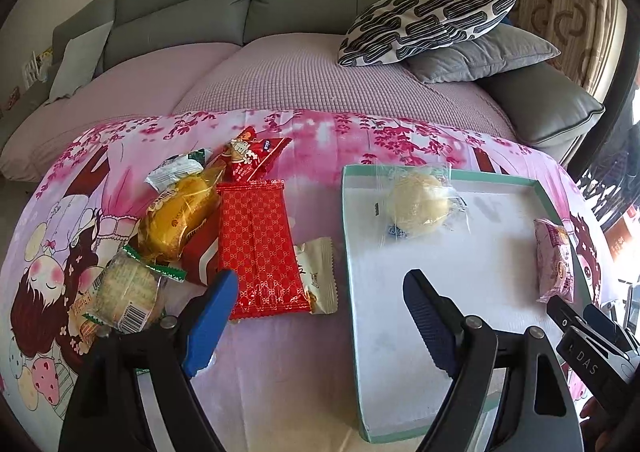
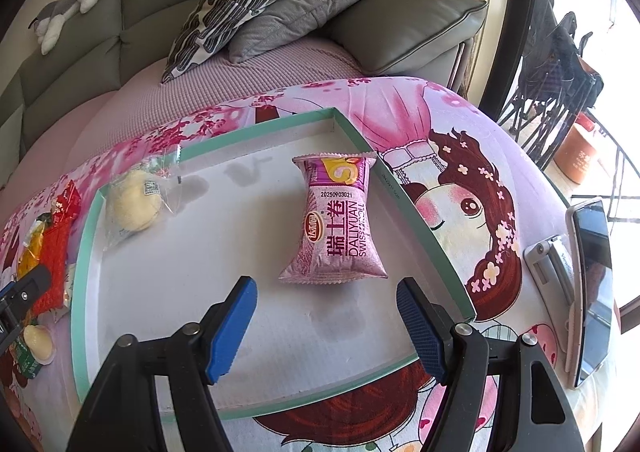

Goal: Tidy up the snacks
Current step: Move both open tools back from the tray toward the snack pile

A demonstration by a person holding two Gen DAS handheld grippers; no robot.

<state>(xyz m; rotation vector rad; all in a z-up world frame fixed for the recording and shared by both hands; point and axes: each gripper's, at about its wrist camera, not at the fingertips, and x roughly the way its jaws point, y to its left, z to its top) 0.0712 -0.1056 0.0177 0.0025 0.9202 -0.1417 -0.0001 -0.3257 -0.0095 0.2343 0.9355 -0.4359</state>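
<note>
The left gripper (image 1: 320, 316) is spread wide and holds nothing. It hangs over the bare strip of cloth (image 1: 280, 380) between the snack pile and the tray (image 1: 347, 236). Its left finger (image 1: 212, 324) lies just at the near edge of the red packet (image 1: 258, 244), whether touching I cannot tell; its right finger (image 1: 430, 324) is over the tray's near floor.

The pile sits to the left of the tray: the red packet in the middle, a beige packet (image 1: 320, 272) tucked under its right side, a yellow cake (image 1: 180, 216) to its left, a green-edged biscuit pack (image 1: 128, 292) nearest the left finger, and a red-and-white packet (image 1: 250, 156) and a green-white one (image 1: 176, 168) at the far end.

The right gripper (image 2: 326, 322) is also wide open and empty, hovering above the tray floor (image 2: 160, 284). The pink Swiss roll (image 2: 336, 224) lies flat in the tray just ahead of its fingertips, in line with the gap between them and near the tray's right wall (image 2: 420, 224). A pale bun (image 2: 132, 200) in clear wrap rests at the tray's far left corner, well apart from the roll.

A phone (image 2: 590, 292) on a stand sits on the desk to the right of the tray.
</note>
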